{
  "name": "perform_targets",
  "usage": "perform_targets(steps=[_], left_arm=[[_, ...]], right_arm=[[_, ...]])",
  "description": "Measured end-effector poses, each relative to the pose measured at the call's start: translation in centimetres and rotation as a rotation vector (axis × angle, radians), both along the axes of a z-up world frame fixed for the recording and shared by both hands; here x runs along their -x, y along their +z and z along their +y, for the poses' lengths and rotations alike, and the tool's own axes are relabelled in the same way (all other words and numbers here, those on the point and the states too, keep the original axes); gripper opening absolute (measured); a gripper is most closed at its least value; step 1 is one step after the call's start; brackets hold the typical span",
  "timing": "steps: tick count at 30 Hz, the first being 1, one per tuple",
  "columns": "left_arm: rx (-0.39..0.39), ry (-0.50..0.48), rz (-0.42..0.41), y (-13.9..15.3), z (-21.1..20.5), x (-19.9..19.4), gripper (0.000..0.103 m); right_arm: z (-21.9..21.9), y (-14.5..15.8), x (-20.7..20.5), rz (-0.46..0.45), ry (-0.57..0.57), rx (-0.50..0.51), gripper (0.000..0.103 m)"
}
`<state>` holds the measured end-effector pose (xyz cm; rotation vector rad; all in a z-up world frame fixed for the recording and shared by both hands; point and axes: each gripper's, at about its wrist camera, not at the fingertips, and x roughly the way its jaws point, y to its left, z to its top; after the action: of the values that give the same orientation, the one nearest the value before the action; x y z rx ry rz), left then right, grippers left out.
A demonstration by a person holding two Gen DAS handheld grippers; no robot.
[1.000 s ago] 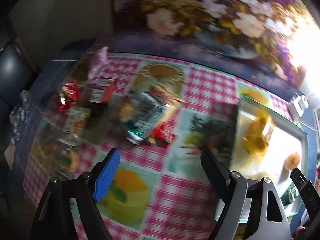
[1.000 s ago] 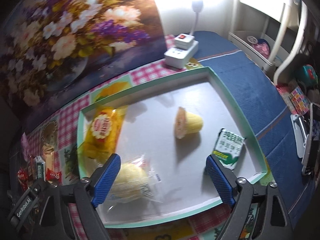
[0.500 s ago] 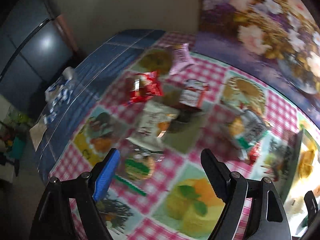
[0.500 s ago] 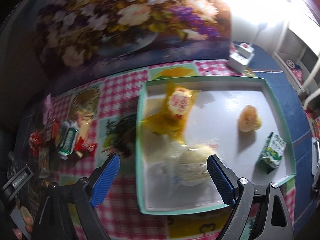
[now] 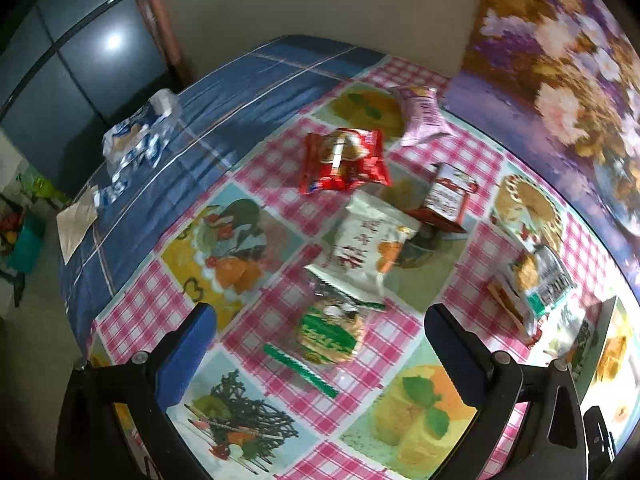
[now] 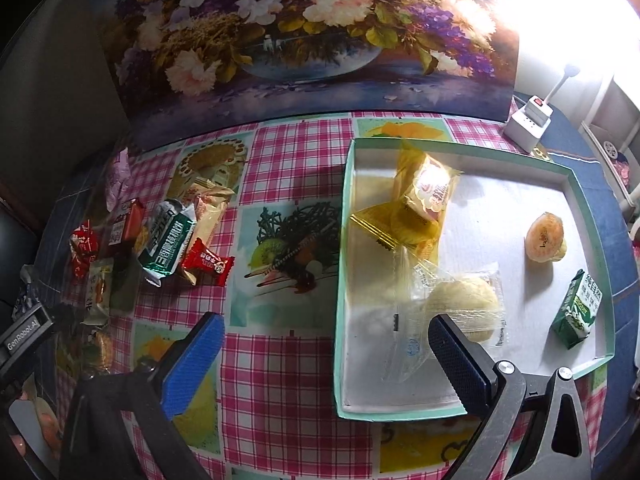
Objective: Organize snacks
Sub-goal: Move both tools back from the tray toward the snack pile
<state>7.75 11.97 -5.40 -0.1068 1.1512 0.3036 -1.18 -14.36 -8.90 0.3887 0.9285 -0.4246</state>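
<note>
The table (image 6: 280, 360) wears a pink checked cloth (image 5: 288, 296) with fruit pictures over a blue plaid one (image 5: 256, 80). A large flower painting (image 6: 304, 40) leans against the plain beige wall (image 5: 320, 0) behind it. A white power strip (image 6: 528, 124) sits at the back right under glaring light. Dark glass panels (image 5: 60, 60) stand at the left.

**A lived-in room at home**

The table wore a pink checked oilcloth (image 6: 288, 160) printed with fruit and cakes, laid over a blue plaid cloth (image 5: 240, 92). A large flower painting (image 6: 304, 40) leaned against the plain wall behind it. A white power strip (image 6: 529, 124) sat at one corner, and household clutter lay on the floor alongside.
</note>
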Motion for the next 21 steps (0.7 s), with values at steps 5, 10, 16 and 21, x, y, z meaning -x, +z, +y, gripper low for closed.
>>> perform_targets(steps=[5, 10, 16, 21], left_arm=[[0.042, 0.078, 0.008, -0.7, 2.9, 0.1, 0.103], [0.091, 0.121, 0.036, -2.1, 4.6, -0.1, 0.103], [0.127, 0.07, 0.075, -3.5, 3.9, -0.9, 0.103], [0.147, 0.009, 0.124, -5.3, 2.4, -1.5, 0.103]], right_arm=[[0.9, -0.1, -0.5, -0.01, 0.024, 0.0, 0.103], [2.4, -0.3, -1.2, -0.012, 0.062, 0.005, 0.103], [4.1, -1.4, -2.3, 0.007, 0.112, -0.008, 0.103], [4.8, -2.4, -3.1, 0.037, 0.134, -0.015, 0.103]])
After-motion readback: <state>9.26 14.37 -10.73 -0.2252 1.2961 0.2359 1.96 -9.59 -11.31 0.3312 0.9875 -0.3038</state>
